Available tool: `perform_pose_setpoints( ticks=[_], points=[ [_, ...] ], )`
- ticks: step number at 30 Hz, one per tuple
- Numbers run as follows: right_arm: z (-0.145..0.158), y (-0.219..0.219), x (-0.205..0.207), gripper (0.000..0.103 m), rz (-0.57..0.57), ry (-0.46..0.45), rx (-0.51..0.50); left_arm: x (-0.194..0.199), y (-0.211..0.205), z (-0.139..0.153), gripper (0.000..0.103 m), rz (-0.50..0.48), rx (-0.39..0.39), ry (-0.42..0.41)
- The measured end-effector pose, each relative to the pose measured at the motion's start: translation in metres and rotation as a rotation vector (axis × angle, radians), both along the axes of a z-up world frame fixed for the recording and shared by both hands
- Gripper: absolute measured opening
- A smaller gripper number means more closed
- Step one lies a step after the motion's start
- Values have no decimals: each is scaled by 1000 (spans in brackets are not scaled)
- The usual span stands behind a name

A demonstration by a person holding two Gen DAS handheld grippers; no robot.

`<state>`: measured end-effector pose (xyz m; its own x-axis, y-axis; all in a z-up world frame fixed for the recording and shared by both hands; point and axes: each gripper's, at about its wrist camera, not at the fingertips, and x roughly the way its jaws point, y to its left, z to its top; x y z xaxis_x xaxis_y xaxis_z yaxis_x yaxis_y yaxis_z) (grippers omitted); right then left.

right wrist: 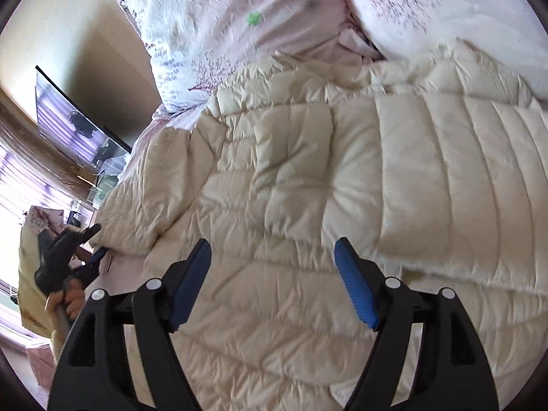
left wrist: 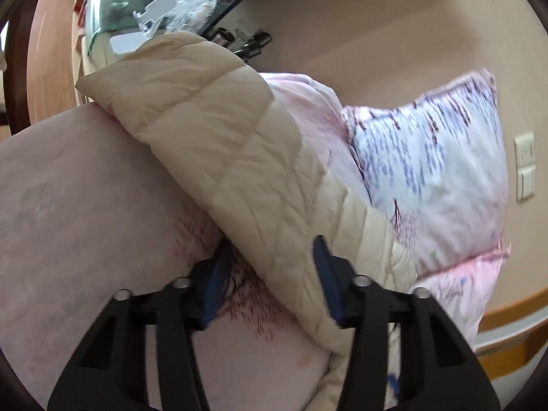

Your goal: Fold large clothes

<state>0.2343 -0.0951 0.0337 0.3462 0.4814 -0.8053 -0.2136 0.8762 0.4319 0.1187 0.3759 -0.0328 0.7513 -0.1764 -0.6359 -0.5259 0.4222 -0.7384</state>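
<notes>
The cream puffer jacket [right wrist: 325, 178] lies spread on the bed [left wrist: 78, 205] below the pillow [right wrist: 205, 34], ready for folding. The left gripper [left wrist: 270, 274] has fingers apart around the jacket's sleeve, seemingly about to pinch it. The right gripper [right wrist: 274, 284] hangs over the body, fingers wide apart, nothing between them.

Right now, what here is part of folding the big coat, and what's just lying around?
Part of the job: cream quilted coat; left gripper; right gripper.
Lying about: floral pillow; pink bedding; wall switch; glass shelf.
</notes>
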Motion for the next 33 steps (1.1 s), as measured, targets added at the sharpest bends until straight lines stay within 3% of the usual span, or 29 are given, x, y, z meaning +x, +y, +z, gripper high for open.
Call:
perform_pose_setpoints(
  ticks=[2, 5, 14, 22, 27, 33],
  points=[
    [-3, -9, -8, 74, -4, 4, 0, 3, 5, -1, 24, 8, -5, -4],
    [-3, -10, -10, 74, -13, 6, 7, 6, 5, 4, 10, 6, 2, -20],
    [-3, -42, -17, 74, -59, -2, 36, 11, -26, 63, 6, -74, 107, -162],
    [2, -64, -29, 74, -86, -26, 49, 23, -96, 122, 6, -261, 172, -326],
    [5, -81, -37, 74, -116, -36, 55, 33, -154, 138, 6, -401, 162, -393],
    [10, -96, -45, 74, -141, -63, 40, 47, -235, 133, 6, -577, 175, -411]
  ],
)
